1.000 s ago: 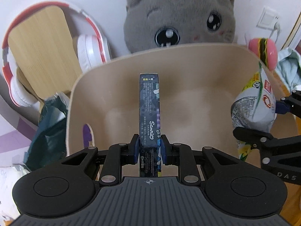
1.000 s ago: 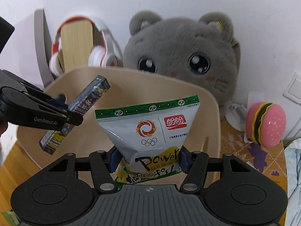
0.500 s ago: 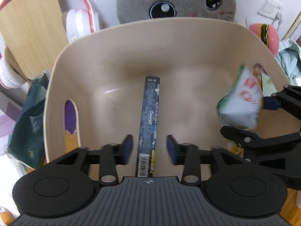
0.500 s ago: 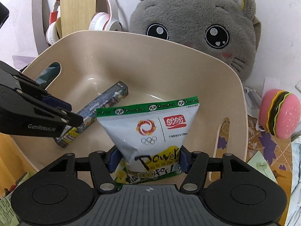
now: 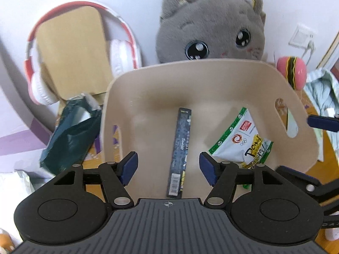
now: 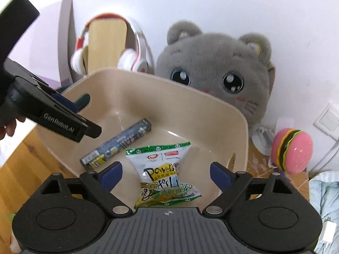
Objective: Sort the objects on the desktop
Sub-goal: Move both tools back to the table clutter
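Both the left gripper [image 5: 168, 168] and right gripper [image 6: 166, 174] gaped wide, empty, above the beige plastic tub [image 5: 211, 69]. Inside lay the long dark printed box [image 5: 180, 148] and, at three o'clock of it, the white-and-green crinkled snack packet [image 6: 165, 173], its lower edge hidden behind the right gripper's body.

On my left gripper [image 6: 93, 130], seen from the right wrist, the finger carries "GenRobot.AI" in white letters. The snack bag [image 6: 166, 172] in the basket reads "Power" and "for Li" in black; its green top strip and red logo are too small to read. The dark slim box [image 5: 180, 150] shows a white barcode label and a blurred script word I cannot make out reliably.
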{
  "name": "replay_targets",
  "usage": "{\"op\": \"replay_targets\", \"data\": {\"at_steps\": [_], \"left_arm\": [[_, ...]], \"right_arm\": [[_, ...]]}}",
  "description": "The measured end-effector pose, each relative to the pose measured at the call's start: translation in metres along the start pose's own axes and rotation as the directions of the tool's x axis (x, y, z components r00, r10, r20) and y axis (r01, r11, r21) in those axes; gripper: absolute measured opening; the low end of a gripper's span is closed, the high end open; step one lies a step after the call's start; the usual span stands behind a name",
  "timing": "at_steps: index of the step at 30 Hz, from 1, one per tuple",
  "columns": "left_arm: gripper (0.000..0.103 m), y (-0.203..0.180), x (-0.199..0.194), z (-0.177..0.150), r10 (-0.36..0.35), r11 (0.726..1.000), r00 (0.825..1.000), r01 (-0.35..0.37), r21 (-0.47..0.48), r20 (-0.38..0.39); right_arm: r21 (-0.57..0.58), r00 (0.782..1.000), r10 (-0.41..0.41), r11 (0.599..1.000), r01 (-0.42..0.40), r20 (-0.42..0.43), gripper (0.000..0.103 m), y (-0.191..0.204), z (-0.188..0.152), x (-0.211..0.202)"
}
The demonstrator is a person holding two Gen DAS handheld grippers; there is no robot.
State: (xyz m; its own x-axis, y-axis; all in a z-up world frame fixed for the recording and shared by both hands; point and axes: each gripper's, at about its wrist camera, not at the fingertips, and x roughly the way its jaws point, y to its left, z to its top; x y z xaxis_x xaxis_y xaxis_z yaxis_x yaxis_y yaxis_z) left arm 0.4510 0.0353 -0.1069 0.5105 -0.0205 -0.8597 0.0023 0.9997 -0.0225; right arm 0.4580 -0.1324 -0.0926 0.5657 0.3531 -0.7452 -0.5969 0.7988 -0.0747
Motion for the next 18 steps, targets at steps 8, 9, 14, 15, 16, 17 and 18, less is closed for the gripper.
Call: {"op": "replay_targets", "data": {"at_steps": [8, 9, 14, 15, 16, 17, 18], "left_arm": [[0.070, 0.019, -0.045, -0.032, 0.017, 1.000, 0.999, -0.016, -0.004, 0.043], [0.071, 0.022, -0.049, -0.036, 0.017, 1.000, 0.999, -0.017, -0.004, 0.043], [0.071, 0.030, -0.067, -0.060, 0.002, 1.000, 1.000, -0.002, -0.017, 0.025], [0.071, 0.031, -0.070, -0.064, -0.001, 1.000, 1.000, 0.001, -0.019, 0.021], [0.071, 0.032, -0.073, -0.069, -0.003, 1.000, 1.000, 0.004, -0.022, 0.016], [0.071, 0.032, -0.076, -0.074, -0.006, 1.000, 1.000, 0.006, -0.027, 0.012], [0.071, 0.032, -0.079, -0.079, -0.012, 0.999, 1.000, 0.012, -0.032, 0.007]], "right_arm": [[-0.012, 0.996, -0.030, 0.999, 0.032, 0.079, 0.103, 0.007, -0.012, -0.051], [-0.016, 0.996, -0.033, 0.999, 0.034, 0.081, 0.103, 0.009, -0.015, -0.056], [-0.038, 0.996, -0.057, 0.997, 0.060, 0.071, 0.103, 0.016, -0.030, -0.070], [-0.041, 0.996, -0.061, 0.997, 0.064, 0.070, 0.103, 0.017, -0.034, -0.073], [-0.041, 0.996, -0.064, 0.997, 0.066, 0.068, 0.103, 0.018, -0.038, -0.075], [-0.038, 0.996, -0.066, 0.997, 0.068, 0.060, 0.103, 0.019, -0.043, -0.077], [-0.034, 0.996, -0.067, 0.997, 0.069, 0.053, 0.103, 0.020, -0.048, -0.079]]}}
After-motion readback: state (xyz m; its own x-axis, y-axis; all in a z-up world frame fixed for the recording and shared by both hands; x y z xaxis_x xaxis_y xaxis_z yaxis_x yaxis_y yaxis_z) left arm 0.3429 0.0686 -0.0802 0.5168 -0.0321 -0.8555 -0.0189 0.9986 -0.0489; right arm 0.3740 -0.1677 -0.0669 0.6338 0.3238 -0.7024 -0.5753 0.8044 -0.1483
